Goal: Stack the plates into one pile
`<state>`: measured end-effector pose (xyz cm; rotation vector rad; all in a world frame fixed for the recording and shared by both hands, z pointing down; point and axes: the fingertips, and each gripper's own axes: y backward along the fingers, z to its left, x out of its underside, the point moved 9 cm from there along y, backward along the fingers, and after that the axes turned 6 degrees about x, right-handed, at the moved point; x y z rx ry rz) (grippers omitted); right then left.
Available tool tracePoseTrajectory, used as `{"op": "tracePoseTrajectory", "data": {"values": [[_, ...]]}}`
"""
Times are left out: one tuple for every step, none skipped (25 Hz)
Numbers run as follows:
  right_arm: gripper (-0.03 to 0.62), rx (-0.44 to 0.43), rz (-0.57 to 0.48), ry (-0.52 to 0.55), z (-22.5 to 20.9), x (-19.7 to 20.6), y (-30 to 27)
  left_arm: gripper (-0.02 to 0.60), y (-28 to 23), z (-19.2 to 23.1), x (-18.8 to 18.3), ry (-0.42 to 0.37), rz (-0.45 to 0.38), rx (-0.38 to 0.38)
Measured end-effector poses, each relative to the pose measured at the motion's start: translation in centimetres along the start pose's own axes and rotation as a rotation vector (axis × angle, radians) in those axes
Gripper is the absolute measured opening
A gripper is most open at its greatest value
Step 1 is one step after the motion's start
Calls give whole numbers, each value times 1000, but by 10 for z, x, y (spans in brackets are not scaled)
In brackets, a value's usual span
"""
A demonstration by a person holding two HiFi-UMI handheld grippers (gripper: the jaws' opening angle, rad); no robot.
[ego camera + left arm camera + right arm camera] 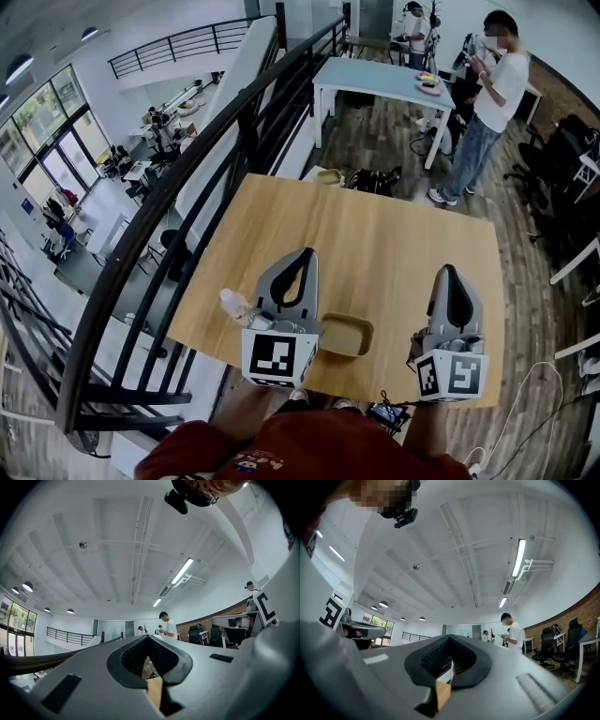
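1 plate [348, 336], 1 wood table [375, 234], 2 hand-held grippers [307, 255] [451, 272], 2 ppl standing [494, 94] [416, 28]

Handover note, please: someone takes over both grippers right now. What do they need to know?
Left gripper: shut, empty, above the wooden table.
Right gripper: shut, empty.
Plates: tan plate at the near edge, between the grippers; a pale plate, it seems, at the far edge.
Done: nothing stacked; the two lie apart.
Left: bring them into one pile.

An open-plan office on a mezzanine: black railing [202, 169] over desks below, office chairs [562, 155] far right, fluorescent ceiling strips [519, 557].
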<state>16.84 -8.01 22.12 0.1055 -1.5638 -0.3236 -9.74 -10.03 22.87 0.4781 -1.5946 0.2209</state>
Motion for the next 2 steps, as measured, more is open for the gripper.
{"op": "tracePoseTrajectory", "data": {"values": [[9,3,0,-10,0,-2,0,6,1,1,2,1,2,-1],[9,6,1,-20,1,-4,0,6,1,1,3,1,3,-1]]}}
